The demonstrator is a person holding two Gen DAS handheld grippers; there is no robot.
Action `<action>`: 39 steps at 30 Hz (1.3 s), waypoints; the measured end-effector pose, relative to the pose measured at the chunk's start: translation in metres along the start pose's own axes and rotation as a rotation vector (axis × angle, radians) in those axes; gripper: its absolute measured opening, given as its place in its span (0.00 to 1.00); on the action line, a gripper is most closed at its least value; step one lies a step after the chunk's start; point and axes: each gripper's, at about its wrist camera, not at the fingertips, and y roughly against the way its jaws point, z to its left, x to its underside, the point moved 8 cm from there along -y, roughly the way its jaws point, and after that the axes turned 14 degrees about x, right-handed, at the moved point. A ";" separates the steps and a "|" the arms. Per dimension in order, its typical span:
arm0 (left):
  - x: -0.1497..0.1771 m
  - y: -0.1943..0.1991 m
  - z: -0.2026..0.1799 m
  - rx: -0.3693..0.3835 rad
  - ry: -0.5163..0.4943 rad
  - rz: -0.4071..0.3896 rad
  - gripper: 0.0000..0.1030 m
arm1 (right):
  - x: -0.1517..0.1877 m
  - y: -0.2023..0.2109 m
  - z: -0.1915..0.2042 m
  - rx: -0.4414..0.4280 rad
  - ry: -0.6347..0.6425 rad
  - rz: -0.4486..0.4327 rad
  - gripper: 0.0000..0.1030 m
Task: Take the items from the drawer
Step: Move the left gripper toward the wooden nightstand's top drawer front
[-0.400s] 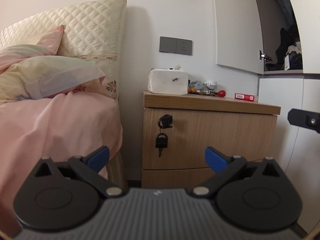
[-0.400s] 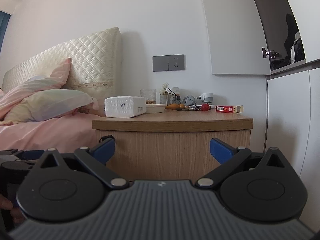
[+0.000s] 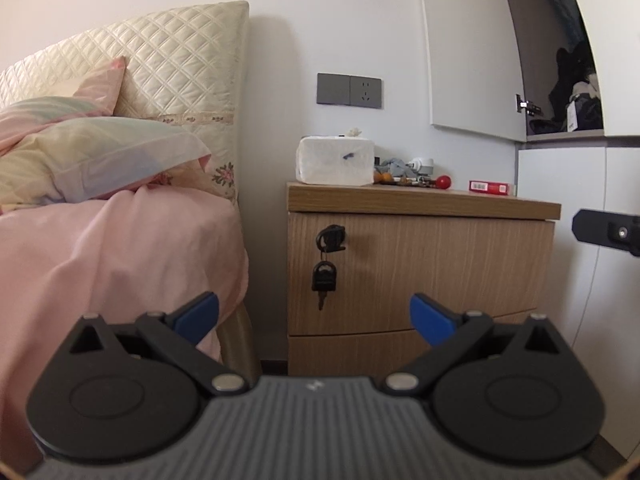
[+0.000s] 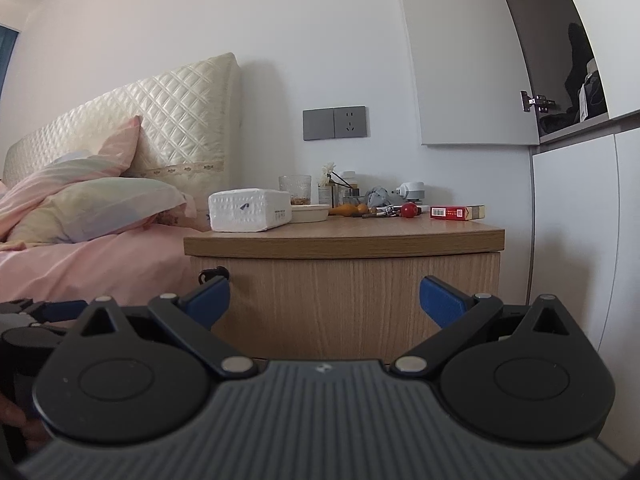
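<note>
Basically the nightstand (image 3: 420,268) stands between the bed (image 3: 100,240) and the white cupboard (image 3: 560,240), and both of its drawers sit flush and shut. Top drawer (image 3: 440,264) has a key in the lock (image 3: 331,236) at its left end, with a second key (image 3: 324,280) dangling below it on a ring. Lower drawer (image 3: 360,350) shows only a strip of front above the tool body. No handle or knob visible on either front, so my guess is the grip point is the bottom lip of the top front, or the key itself if it's locked. Wood-grain panel, stiff, smooth and likely slippery for rubber pads; a shut drawer gives no clue to its weight. Contents are hidden, so can't judge how the items handle.

Tabletop (image 4: 344,236) carries a tissue pack (image 4: 250,210), glass (image 4: 295,186), shallow dish (image 4: 310,213), red ball (image 4: 409,210) and red box (image 4: 456,213); whether any of these came out of a drawer, can't tell. The scene fits drawer yet to be opened or closed again.

Left tool (image 3: 314,318): wide open, holding nothing, level, aimed at the top drawer front, set back from it. Right tool (image 4: 324,298): also wide open and empty, level, pointed at the drawer front just under the tabletop edge.
</note>
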 end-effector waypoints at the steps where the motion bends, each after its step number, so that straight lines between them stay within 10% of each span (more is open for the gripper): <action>1: 0.000 0.000 -0.001 -0.001 -0.004 0.000 1.00 | 0.000 0.000 0.000 0.002 0.006 0.000 1.00; 39: 0.015 -0.005 0.000 -0.031 -0.019 0.049 1.00 | 0.008 0.003 -0.018 0.003 -0.009 0.040 1.00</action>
